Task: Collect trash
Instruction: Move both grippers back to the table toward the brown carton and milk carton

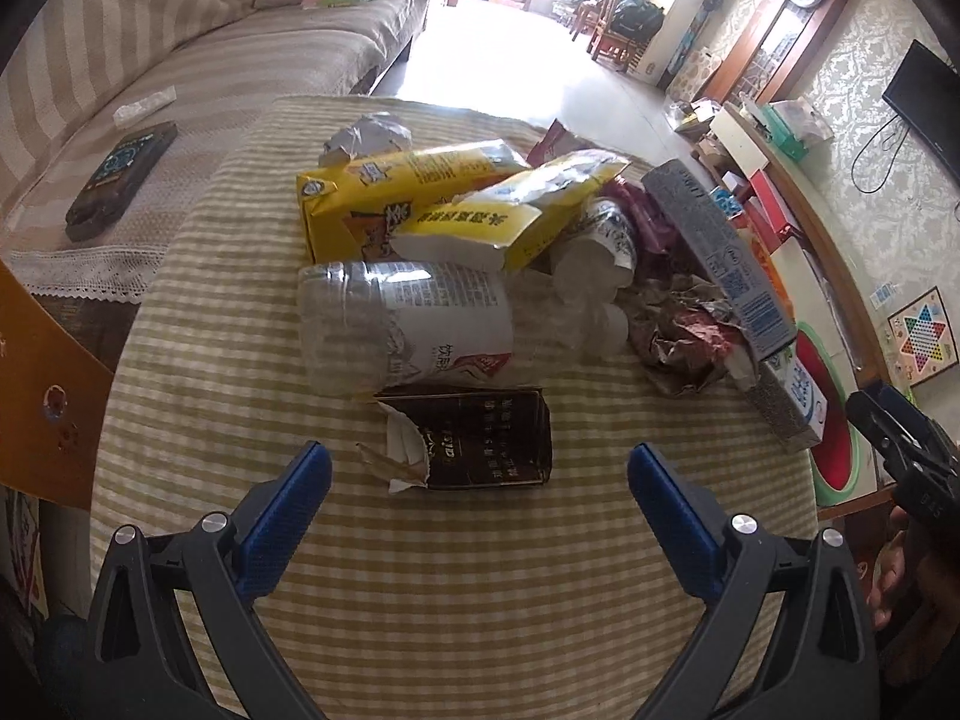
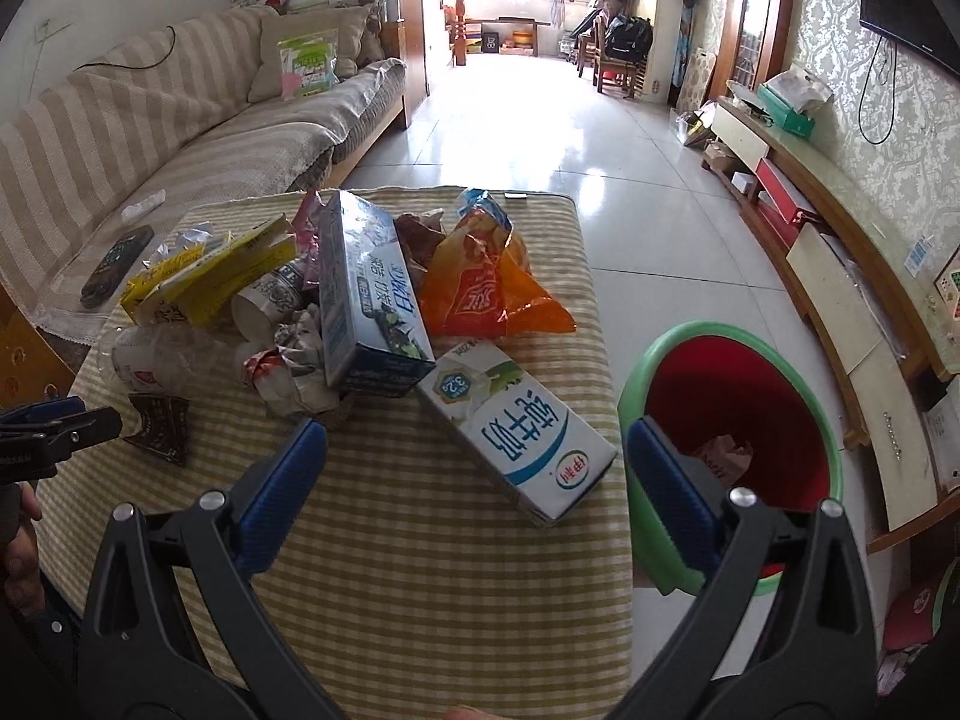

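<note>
Trash lies piled on a striped tablecloth. My left gripper is open and empty, just short of a torn dark cigarette pack. Behind the pack lie a crushed clear bottle and yellow cartons. My right gripper is open and empty; a white milk carton lies between its fingers, beyond the tips. A blue box and an orange bag lie further back. A red bin with a green rim stands on the floor right of the table, with a scrap inside.
A striped sofa with a phone on it runs along the left. A low TV cabinet lines the right wall. Tiled floor lies beyond the table. The right gripper also shows at the right edge of the left wrist view.
</note>
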